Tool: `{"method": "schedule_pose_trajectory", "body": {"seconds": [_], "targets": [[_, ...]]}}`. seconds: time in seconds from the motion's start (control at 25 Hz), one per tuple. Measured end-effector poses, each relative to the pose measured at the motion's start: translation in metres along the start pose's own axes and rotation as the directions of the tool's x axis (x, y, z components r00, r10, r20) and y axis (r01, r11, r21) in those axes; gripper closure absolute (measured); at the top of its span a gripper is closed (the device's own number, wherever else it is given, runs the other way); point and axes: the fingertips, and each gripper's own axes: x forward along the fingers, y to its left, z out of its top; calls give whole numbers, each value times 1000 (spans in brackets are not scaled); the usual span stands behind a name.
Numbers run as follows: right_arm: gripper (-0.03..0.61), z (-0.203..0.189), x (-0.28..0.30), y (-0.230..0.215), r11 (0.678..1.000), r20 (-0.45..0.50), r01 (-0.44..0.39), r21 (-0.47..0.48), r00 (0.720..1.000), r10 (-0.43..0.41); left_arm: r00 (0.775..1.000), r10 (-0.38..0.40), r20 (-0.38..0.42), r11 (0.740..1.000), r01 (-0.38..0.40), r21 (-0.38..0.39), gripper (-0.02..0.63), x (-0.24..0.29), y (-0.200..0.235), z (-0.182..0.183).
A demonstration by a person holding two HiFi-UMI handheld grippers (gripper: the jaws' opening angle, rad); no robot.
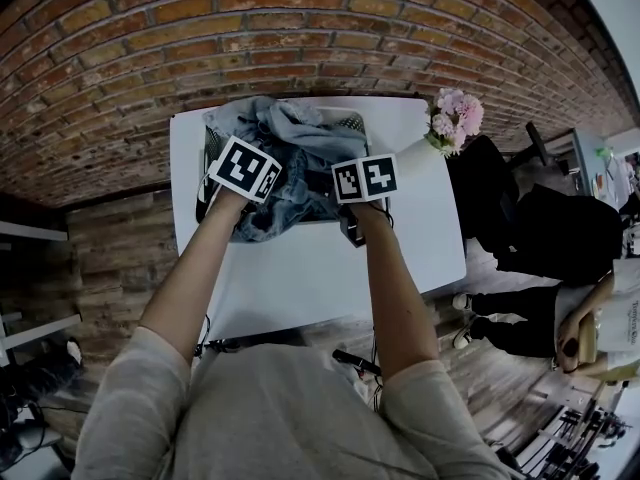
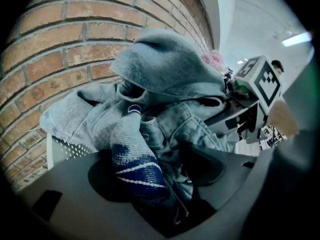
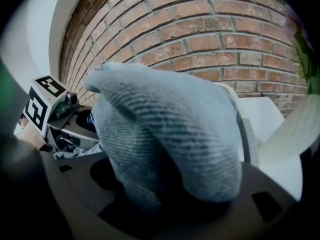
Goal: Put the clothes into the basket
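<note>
Faded blue-grey clothes (image 1: 290, 158), finely ribbed weave; one fold (image 2: 137, 171) dark blue with white stitch lines. White basket (image 2: 65, 146), dotted with holes; white table (image 1: 330, 268). Red-brown brick wall (image 1: 300, 38), pale mortar; pink flowers (image 1: 455, 118).

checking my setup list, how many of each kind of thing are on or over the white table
basket: 1
pile of clothes: 1
bunch of pink flowers: 1
grippers: 2, left gripper and right gripper
total: 5
</note>
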Motion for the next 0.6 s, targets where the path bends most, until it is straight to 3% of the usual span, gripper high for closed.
{"method": "schedule_pose_trajectory", "body": {"seconds": [0.2,0.6], "targets": [[235,0,3,-9,999,1,51,2,999,-51,1000,12,-12,1000,-12,-24,305,2,4,-1],[219,5,-13,-9,991,71,136,12,988,-137,991,95,98,995,-91,-43,291,-24,11,9]]}}
